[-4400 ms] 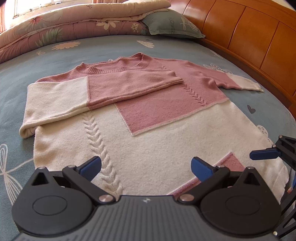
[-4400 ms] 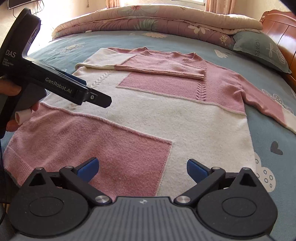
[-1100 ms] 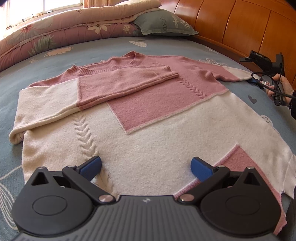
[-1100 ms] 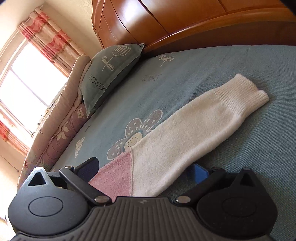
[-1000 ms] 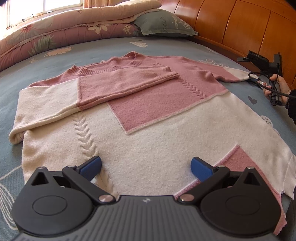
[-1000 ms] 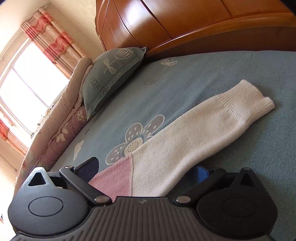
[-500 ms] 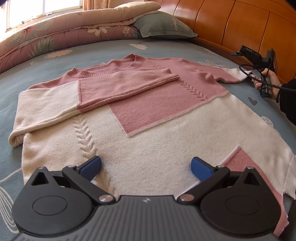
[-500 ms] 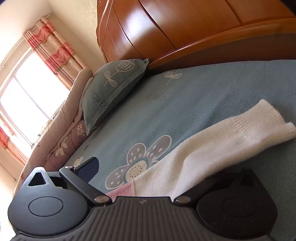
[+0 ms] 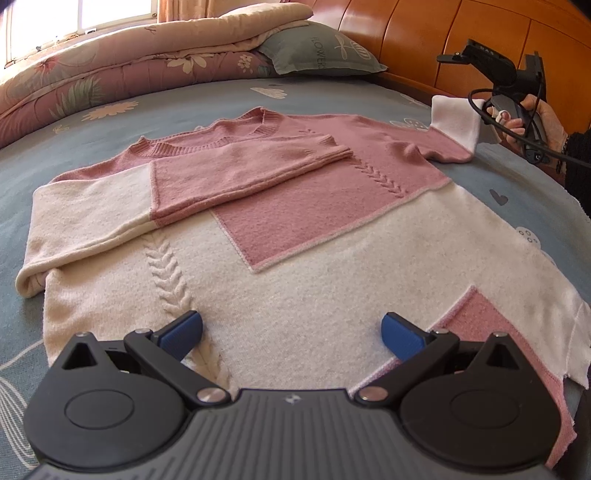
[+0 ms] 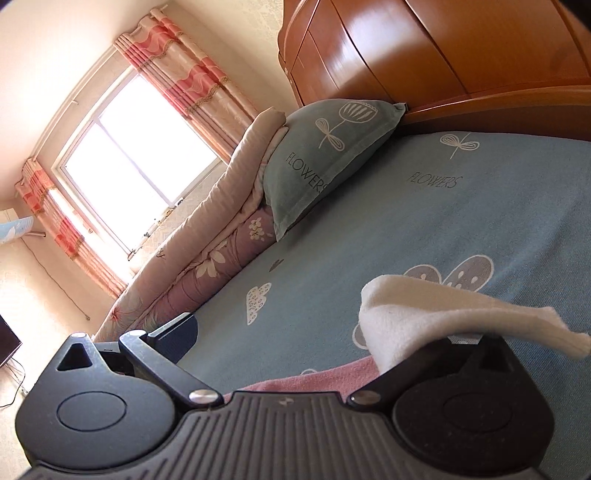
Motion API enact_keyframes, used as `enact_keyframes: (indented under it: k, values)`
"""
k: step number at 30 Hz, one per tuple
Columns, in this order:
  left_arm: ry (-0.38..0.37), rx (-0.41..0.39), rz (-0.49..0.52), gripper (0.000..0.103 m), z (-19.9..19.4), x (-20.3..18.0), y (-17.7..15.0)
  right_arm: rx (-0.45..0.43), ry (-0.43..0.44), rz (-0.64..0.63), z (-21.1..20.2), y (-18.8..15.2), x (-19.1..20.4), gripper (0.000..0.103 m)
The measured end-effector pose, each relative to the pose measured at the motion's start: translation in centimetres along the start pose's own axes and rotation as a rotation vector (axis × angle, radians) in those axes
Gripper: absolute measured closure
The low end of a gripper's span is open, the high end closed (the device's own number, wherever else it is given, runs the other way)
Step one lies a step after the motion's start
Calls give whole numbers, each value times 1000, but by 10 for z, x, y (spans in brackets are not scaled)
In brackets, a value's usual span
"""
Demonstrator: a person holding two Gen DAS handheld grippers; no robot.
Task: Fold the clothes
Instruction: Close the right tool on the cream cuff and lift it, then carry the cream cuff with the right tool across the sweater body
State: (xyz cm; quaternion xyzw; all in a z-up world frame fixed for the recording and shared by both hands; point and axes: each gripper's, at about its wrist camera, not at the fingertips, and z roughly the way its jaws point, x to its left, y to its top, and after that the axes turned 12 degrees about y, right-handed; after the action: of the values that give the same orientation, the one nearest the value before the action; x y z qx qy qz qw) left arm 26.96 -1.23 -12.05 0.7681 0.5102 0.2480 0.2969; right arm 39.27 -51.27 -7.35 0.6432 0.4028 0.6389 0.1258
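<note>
A pink and cream sweater (image 9: pixel 295 236) lies face up on the blue bedsheet (image 9: pixel 74 155). One sleeve (image 9: pixel 236 173) is folded across its chest. The other sleeve's cream cuff (image 9: pixel 454 122) is raised off the bed at the far right, by the person's hand (image 9: pixel 524 114) that holds my right gripper. In the right wrist view that cuff (image 10: pixel 424 310) drapes over the right finger of my right gripper (image 10: pixel 291 332), whose jaws stand wide apart; that finger is hidden under the cloth. My left gripper (image 9: pixel 291 328) hovers open above the cream hem.
A grey-green pillow (image 9: pixel 321 51) and a rolled floral quilt (image 9: pixel 129 70) lie along the far side of the bed. A wooden headboard (image 9: pixel 443 33) runs along the right. A cable (image 9: pixel 517 136) hangs from the right hand. A window with curtains (image 10: pixel 140 166) is behind.
The right gripper went to the outstretched sleeve, slid under its cuff and lifted it off the sheet. The left gripper has stayed open over the hem.
</note>
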Motion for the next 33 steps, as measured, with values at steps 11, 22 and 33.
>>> enact_keyframes:
  k: [11,22,33]
  values:
    - [3,16,20,1,-2,-1,1,140,-54,-164,33,-20,64,0]
    - [-2,28,-1,1,-4,5,4,246,-113,-377,63,-46,118,0]
    - [16,30,-35,1,-8,17,7,362,-139,-488,85,-72,148,0]
